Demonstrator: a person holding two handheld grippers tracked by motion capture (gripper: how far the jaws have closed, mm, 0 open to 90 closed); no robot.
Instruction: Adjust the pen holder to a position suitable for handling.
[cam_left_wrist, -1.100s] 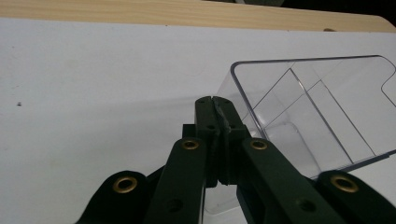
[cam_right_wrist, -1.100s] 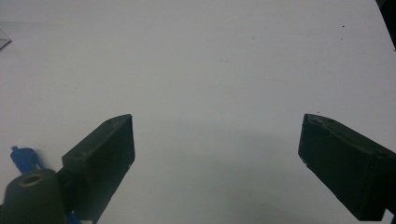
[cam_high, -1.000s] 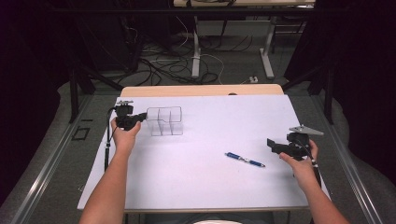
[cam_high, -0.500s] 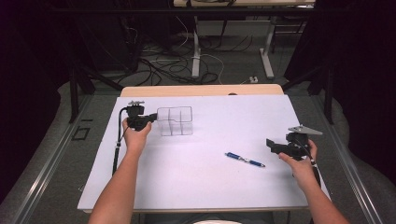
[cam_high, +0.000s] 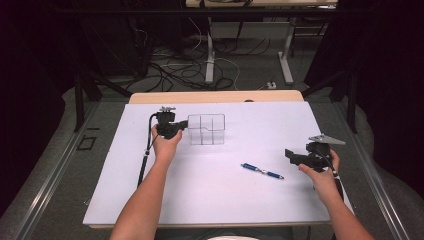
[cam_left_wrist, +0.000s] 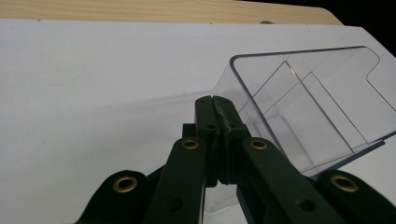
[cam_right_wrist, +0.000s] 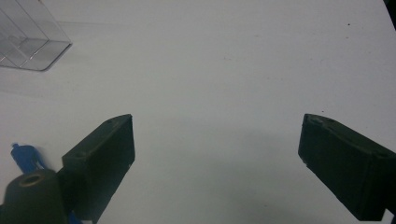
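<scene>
A clear plastic box with inner dividers (cam_high: 206, 129) stands on the white sheet at the back left of centre. My left gripper (cam_high: 181, 127) is at its left side, shut on the box's left wall; in the left gripper view the jaws are pressed together (cam_left_wrist: 215, 100) over the edge of the clear box (cam_left_wrist: 317, 107). A blue pen (cam_high: 262, 171) lies flat right of centre. My right gripper (cam_high: 290, 156) is held to the right of the pen, open, with nothing between its jaws (cam_right_wrist: 217, 140). The pen's end (cam_right_wrist: 23, 156) shows by its left jaw, and the box's corner (cam_right_wrist: 28, 42) is farther off.
A white sheet (cam_high: 240, 205) covers most of a wooden table whose back edge (cam_high: 215, 96) is bare. Beyond the table are cables on the floor (cam_high: 175, 70) and desk legs (cam_high: 210, 50). Dark frame posts stand at both sides.
My left gripper has moved right along the back of the sheet, and the clear box has travelled with it. The right gripper and the pen have stayed put.
</scene>
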